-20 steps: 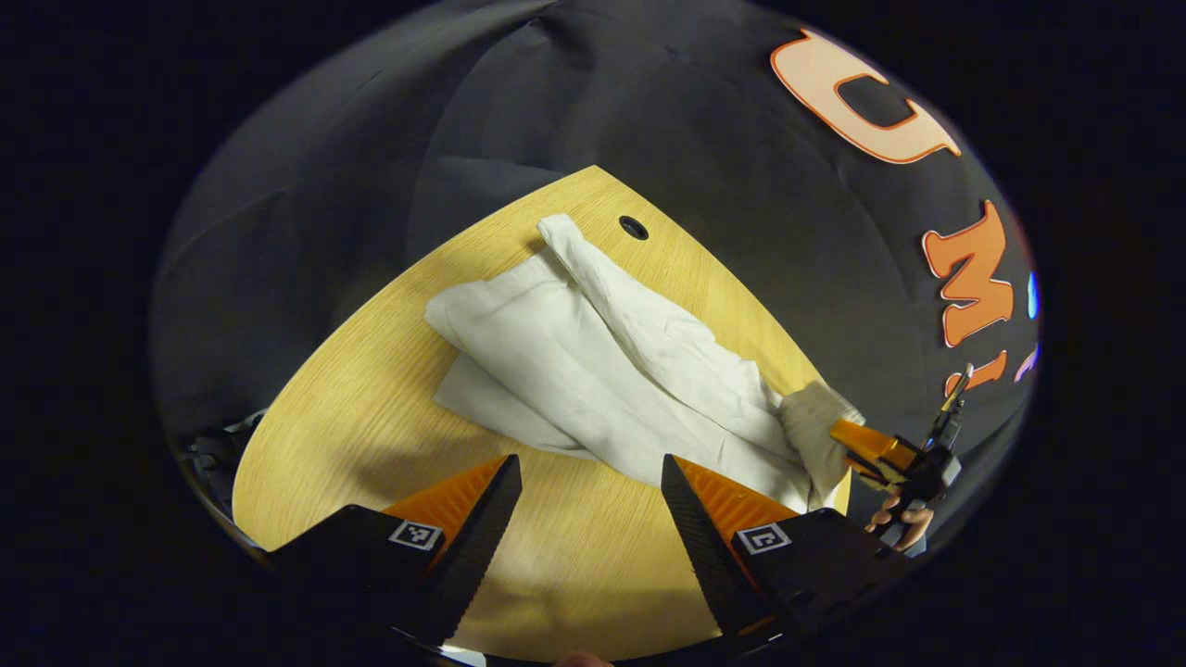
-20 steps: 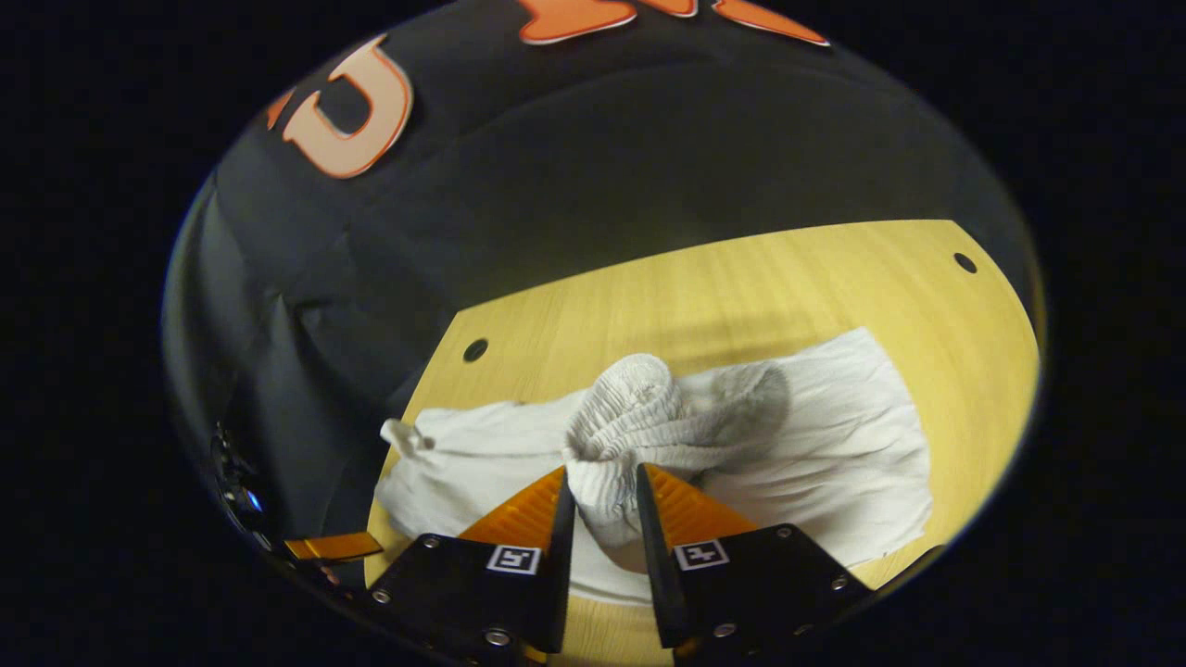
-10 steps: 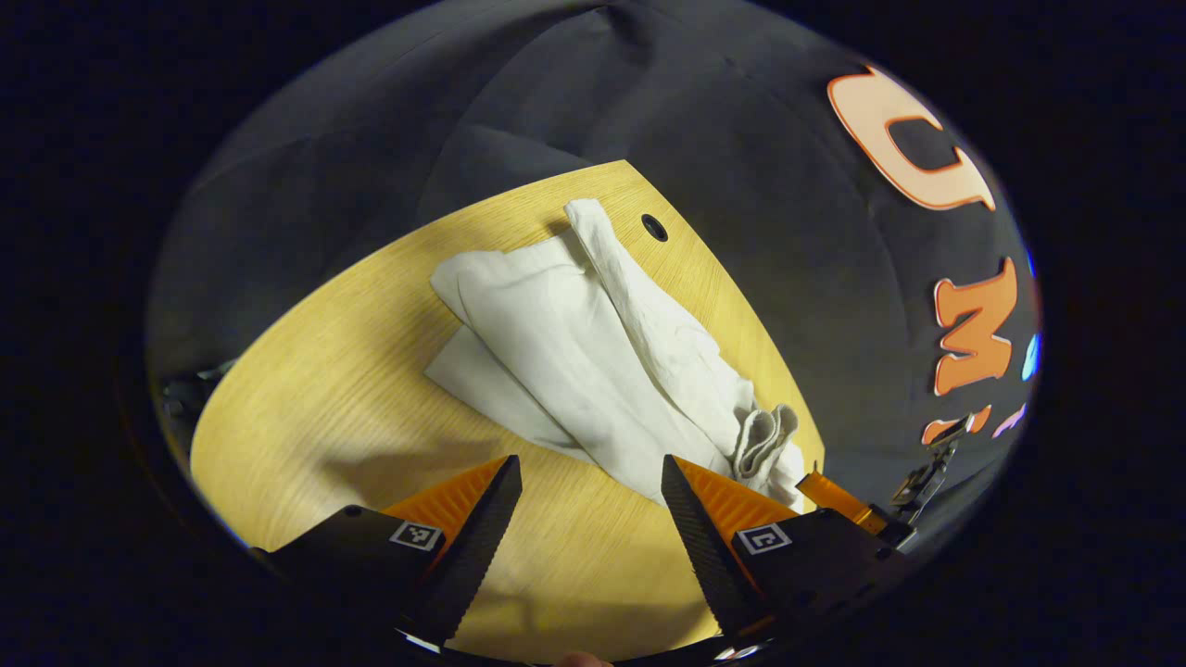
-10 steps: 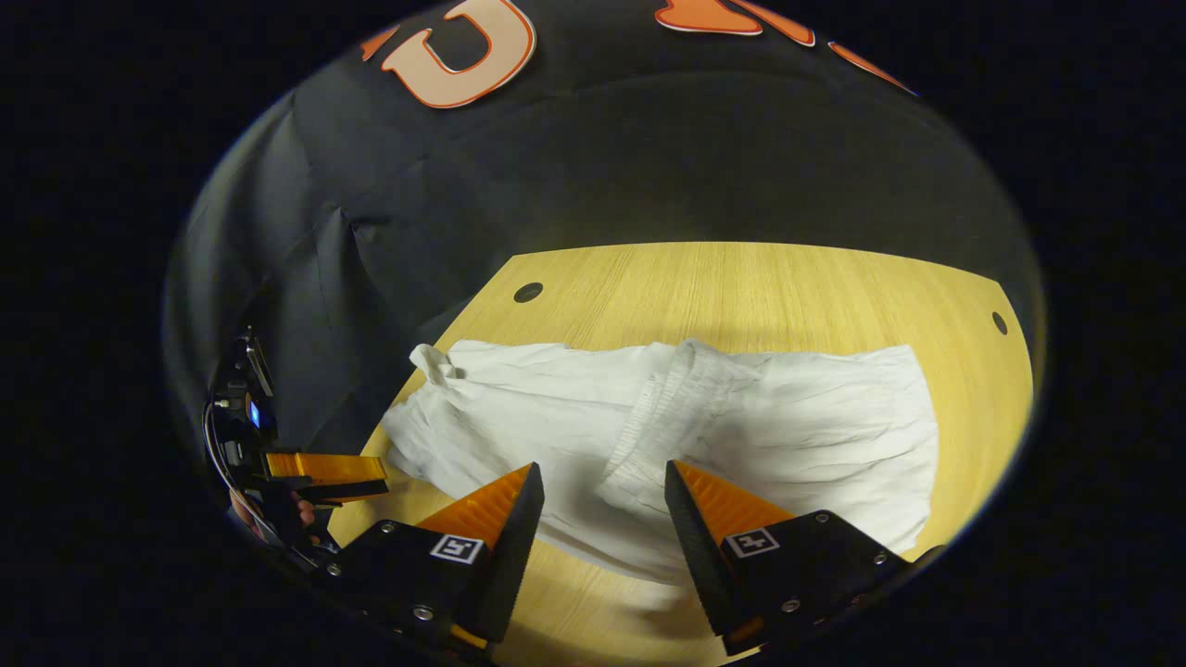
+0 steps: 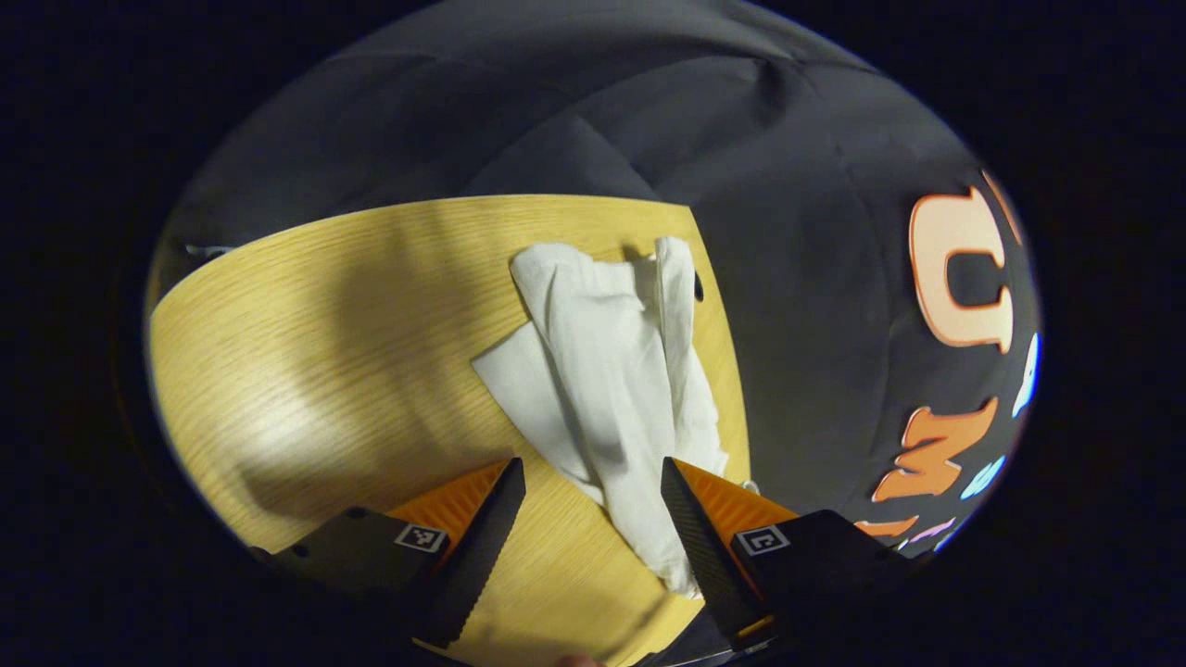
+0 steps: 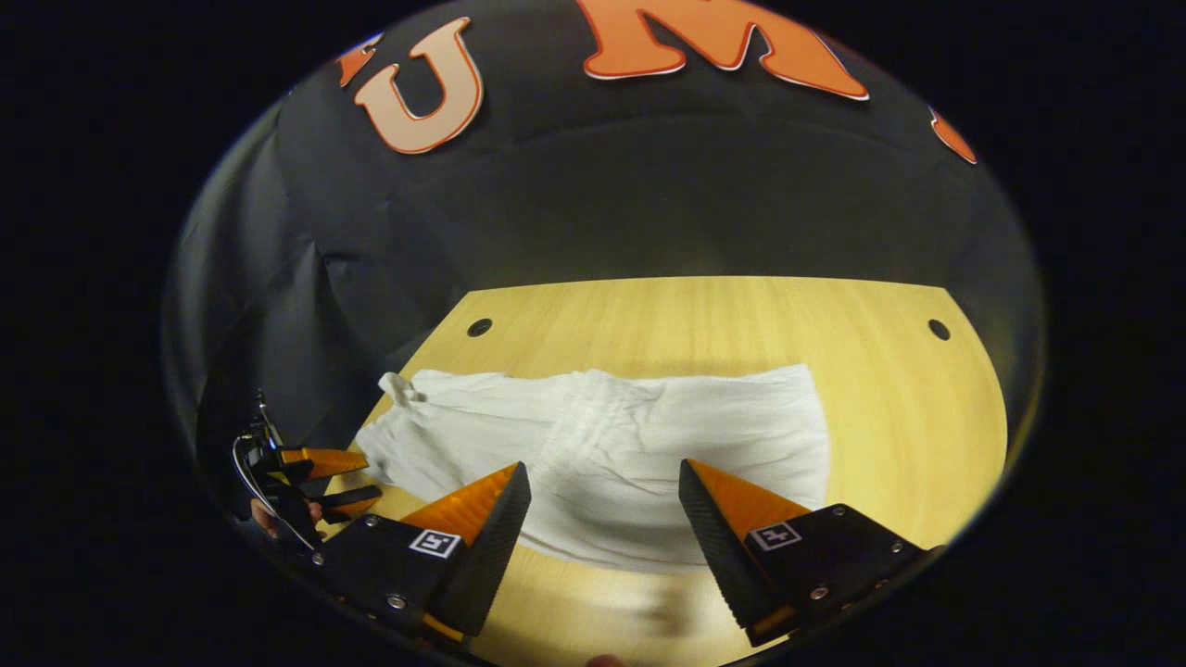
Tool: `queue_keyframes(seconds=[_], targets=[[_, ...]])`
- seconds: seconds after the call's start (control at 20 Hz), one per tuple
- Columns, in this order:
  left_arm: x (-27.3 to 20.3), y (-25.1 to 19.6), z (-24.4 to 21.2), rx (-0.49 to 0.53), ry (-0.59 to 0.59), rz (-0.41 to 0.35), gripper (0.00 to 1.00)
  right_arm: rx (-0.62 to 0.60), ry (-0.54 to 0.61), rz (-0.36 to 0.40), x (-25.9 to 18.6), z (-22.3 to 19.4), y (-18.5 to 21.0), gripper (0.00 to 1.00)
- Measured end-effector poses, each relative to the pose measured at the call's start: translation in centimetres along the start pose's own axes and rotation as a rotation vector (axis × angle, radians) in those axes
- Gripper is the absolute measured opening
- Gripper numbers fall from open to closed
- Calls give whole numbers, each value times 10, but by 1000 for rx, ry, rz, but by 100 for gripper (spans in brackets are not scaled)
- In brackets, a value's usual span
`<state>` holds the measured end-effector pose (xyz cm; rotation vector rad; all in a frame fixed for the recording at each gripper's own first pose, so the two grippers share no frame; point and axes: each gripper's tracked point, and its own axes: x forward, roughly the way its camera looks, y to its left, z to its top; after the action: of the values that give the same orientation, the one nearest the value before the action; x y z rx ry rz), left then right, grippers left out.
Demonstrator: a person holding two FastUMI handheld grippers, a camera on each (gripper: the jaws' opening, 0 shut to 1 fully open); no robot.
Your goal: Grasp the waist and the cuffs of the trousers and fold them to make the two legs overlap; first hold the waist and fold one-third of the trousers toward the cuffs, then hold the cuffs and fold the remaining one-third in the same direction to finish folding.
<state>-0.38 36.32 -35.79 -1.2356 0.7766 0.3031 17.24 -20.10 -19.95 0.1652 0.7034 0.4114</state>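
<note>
The trousers (image 6: pixel 602 445) are lying flat on the wooden bench (image 6: pixel 704 315) now, white bundle stretched from about 9 to 3 o'clock in the right gripper view. A second ago the right tongs (image 6: pixel 602 519) had the bunched waist pinched; they've let go and sit wide open, empty. Left tongs (image 5: pixel 593 514) are gaping too, over the near end of the cloth. Looks like the first fold's dropped, cuffs next. No containers around.

Each gripper, the left gripper (image 5: pixel 591 505) and the right gripper (image 6: pixel 604 508), carries two wedge-shaped fingers with serrated inner edges. Each finger mounts on a black block bearing a small square black-and-white marker. Round screws are visible on the right gripper's blocks.
</note>
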Motion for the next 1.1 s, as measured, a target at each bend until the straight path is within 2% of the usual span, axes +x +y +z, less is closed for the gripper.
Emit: queue_keyframes(seconds=[0.25, 0.4, 0.5, 0.65, 0.75, 0.8, 0.85, 1.05, 1.1], targets=[[24, -16, 18, -18, -58, -59, 95, 99, -41, -81, -34, 5, -50, 97], [42, -26, 22, 25, -75, -65, 95, 139, -48, -111, -48, 3, -69, 97], [58, -27, 26, 56, -81, -44, 90, 144, -52, -131, -57, 3, -76, 97], [64, -10, 26, 95, -80, 52, 47, 135, -58, -161, -78, -1, -92, 97], [60, -9, 24, 103, -93, 88, 17, 134, -63, -178, -86, -3, -104, 97], [54, -13, 26, 117, -96, 90, 8, 139, -70, -182, -88, -2, -110, 97], [57, -20, 27, 134, -111, 86, 11, 148, -75, -181, -90, -1, -115, 97], [31, -55, 22, 237, -166, 71, 7, 197, -83, -146, -97, -2, -132, 97], [25, -68, 20, 262, -180, 68, 10, 195, -90, -130, -98, 0, -135, 97]])
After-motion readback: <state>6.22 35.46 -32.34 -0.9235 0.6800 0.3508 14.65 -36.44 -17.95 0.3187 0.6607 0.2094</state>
